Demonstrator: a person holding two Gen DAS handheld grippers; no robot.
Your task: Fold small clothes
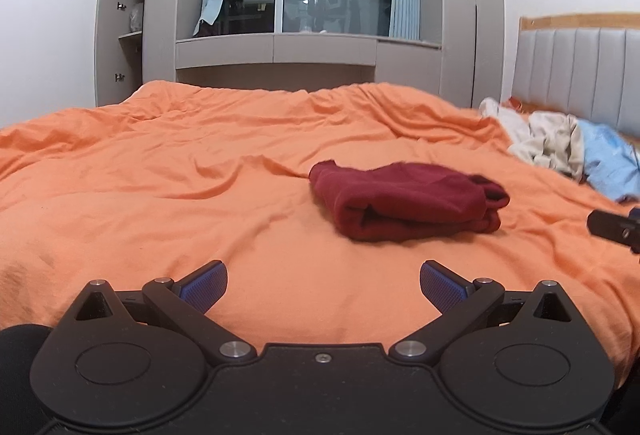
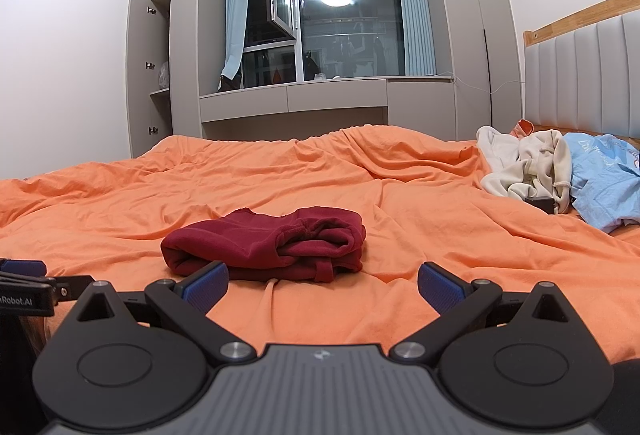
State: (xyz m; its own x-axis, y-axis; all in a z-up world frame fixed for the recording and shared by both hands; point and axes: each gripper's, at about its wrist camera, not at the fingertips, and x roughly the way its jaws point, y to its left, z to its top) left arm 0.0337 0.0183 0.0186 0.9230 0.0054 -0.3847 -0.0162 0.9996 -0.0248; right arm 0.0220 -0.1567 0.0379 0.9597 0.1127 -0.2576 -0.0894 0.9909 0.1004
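The dark red garment (image 2: 266, 249) is laid folded near the middle of the bed (image 2: 120, 203). Both the left gripper (image 1: 323, 285) and right gripper (image 2: 322, 285) are held with jaws wide, empty, since the folding looks done.

We see the blue garment (image 2: 604, 187) cut off by the frame edge beside the cream clothes (image 2: 524, 167), which half bury a small dark object (image 2: 541, 203) we cannot identify.

A: Maroon garment (image 2: 264, 247)?
B: Folded, compact bundle, flat on bed, centre.
A: Others?
B: Cream clothes (image 2: 524, 167) and light blue shirt (image 2: 604, 179), crumpled, unfolded, heaped together at 2 o'clock.
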